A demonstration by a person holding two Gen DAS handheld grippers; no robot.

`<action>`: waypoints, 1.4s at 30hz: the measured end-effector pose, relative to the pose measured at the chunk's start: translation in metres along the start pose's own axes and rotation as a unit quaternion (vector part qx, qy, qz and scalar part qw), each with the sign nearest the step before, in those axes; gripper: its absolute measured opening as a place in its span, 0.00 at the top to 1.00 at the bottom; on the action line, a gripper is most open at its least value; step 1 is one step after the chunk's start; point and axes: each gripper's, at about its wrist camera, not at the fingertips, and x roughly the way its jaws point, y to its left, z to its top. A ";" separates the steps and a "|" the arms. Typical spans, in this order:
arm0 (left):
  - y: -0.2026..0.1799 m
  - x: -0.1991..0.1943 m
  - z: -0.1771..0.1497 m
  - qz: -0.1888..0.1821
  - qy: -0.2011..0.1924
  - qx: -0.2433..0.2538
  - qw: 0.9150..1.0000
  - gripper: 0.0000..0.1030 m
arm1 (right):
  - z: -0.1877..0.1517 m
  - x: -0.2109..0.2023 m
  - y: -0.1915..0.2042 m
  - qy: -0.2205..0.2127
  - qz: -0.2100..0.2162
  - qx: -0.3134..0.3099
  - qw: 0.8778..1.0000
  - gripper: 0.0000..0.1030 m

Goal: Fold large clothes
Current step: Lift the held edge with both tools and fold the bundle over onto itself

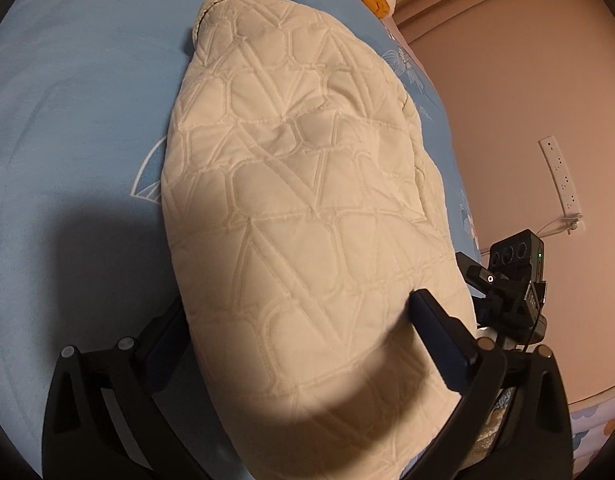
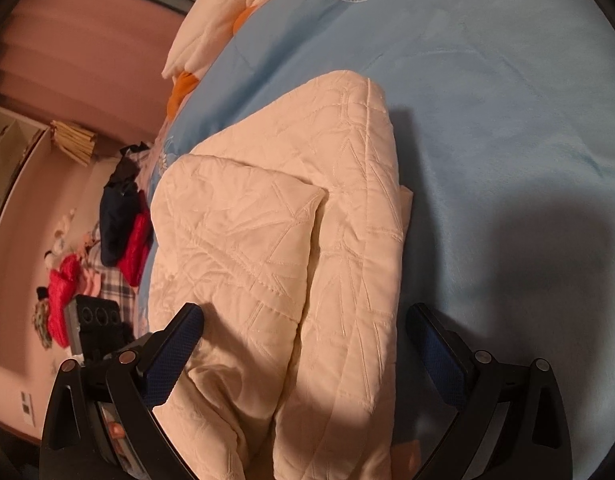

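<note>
With both the left hand-held gripper (image 1: 299, 340) and right hand-held gripper (image 2: 303, 344) wide open over it and holding nothing, the folded cream quilted jacket (image 1: 303, 184) on the blue bed sheet (image 1: 75, 92) may spring loose, since its padding is thick.

Dim warm light, heavy fisheye edge warp, perhaps slightly soft, dark shadows below

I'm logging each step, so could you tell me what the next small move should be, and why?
Probably close both grippers on the near edge: the left gripper and right gripper stand open astride the cream quilted garment, which lies on the blue bedsheet.
</note>
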 end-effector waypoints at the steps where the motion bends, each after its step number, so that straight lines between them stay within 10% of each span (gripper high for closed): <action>1: 0.001 -0.001 -0.001 -0.001 0.001 0.001 1.000 0.00 | 0.001 0.001 0.000 0.002 0.001 -0.004 1.000 0.02; 20: -0.004 0.012 0.007 0.000 0.006 0.017 1.000 0.00 | -0.001 0.008 0.014 -0.002 -0.006 -0.047 0.999 0.04; 42: -0.030 0.014 -0.002 0.050 -0.031 0.065 0.996 0.12 | -0.016 -0.007 0.035 -0.071 -0.043 -0.069 0.994 0.48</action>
